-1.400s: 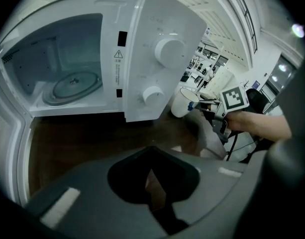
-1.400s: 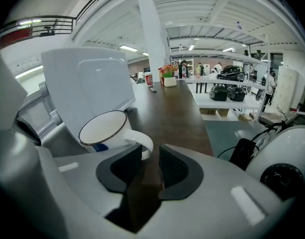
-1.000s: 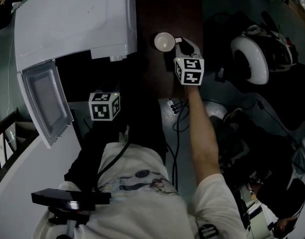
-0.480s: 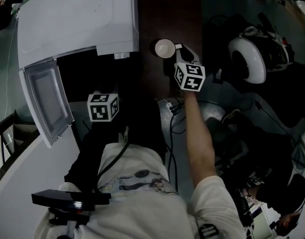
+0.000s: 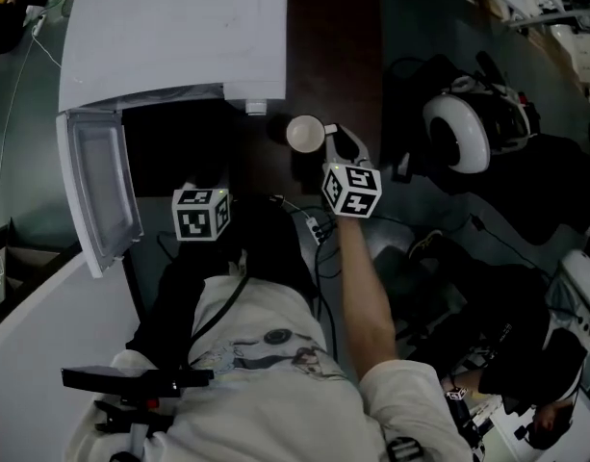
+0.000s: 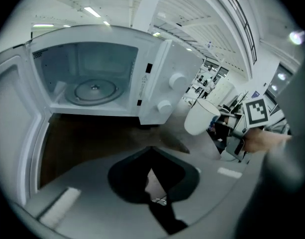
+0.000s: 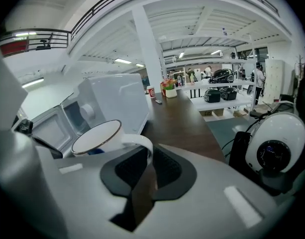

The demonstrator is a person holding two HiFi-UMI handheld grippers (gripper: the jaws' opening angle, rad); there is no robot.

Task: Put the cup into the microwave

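While the white microwave oven [image 5: 179, 37] stood on the dark brown wooden table [image 5: 333, 56] with its door [image 5: 100, 195] swung wide to the left, the white ceramic cup with a thin dark rim [image 5: 304, 134] hung clear of the tabletop, just in front of the oven's right front corner and outside the cavity. The right gripper [image 5: 331, 138] held it by the handle: its jaws, set narrow, had just been closing on that loop, which sat pinched between the pads. The left gripper [image 6: 151, 151] pointed at the open cavity and its round glass turntable [image 6: 95, 89], with its jaws drawn together and nothing between them.
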